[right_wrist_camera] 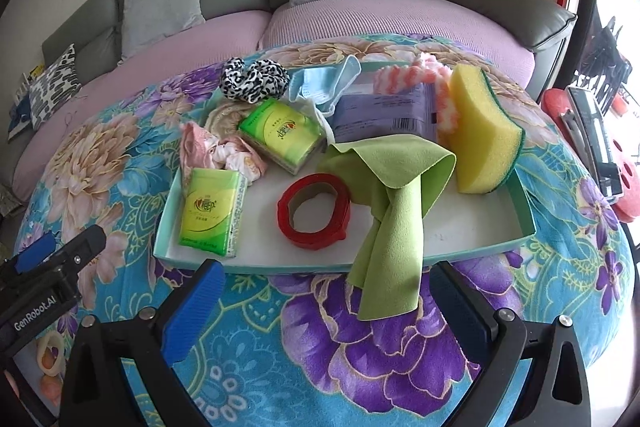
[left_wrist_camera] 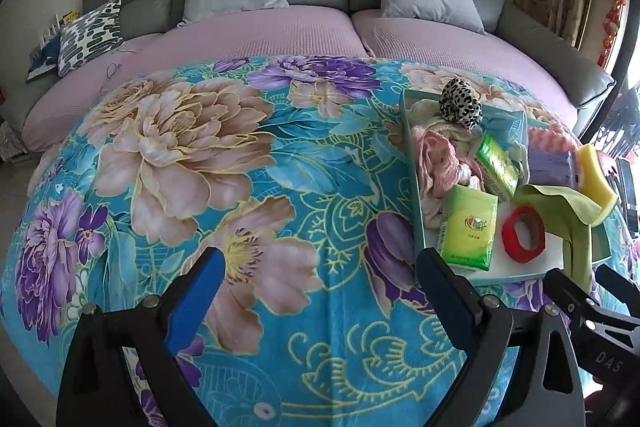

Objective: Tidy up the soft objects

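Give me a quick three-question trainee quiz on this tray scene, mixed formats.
1. True or false: the green cloth lies wholly inside the tray.
2. Which thing stands at the tray's right end, seen from the right wrist? A) red ring B) sponge C) spotted scrunchie
3. Fill in: the fingers of the right gripper are ____, with nothing between them.

Key: 1 false, it hangs over the near rim onto the blanket. 2 B. 3 open.
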### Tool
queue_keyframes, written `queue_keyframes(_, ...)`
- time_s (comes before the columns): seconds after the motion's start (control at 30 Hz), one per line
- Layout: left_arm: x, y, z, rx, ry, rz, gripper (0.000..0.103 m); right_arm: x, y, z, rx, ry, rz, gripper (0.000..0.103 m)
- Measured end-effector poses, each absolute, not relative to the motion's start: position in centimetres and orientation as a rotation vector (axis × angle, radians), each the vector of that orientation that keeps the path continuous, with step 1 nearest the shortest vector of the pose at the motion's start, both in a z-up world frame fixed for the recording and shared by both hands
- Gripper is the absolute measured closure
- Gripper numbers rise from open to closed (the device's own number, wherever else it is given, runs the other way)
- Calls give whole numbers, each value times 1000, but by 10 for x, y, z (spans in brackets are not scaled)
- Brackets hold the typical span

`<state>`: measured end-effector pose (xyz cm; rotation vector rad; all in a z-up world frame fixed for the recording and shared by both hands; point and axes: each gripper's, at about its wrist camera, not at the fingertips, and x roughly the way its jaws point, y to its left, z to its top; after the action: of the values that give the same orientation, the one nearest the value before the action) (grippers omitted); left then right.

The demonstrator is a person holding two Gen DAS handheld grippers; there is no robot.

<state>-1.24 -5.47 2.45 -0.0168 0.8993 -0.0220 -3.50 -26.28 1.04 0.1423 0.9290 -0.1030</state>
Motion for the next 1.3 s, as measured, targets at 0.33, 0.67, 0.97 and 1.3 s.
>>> queue_keyframes(0.33, -17, -59, 27, 30, 897, -12, 6, -35, -260, 14, 125, 934, -116, 0)
queue_keyframes(0.67, -13, -60, 22, 91, 926, 19, 6, -33, -270, 9, 136, 949, -152, 0)
queue_keyframes(0.97, -12, -57, 21, 95, 922, 19, 6, -33, -274, 6, 133, 950, -172, 0)
queue_keyframes(1.3, -7, -55, 15, 100, 933, 16, 6, -26, -268, 0, 110, 969, -177, 0)
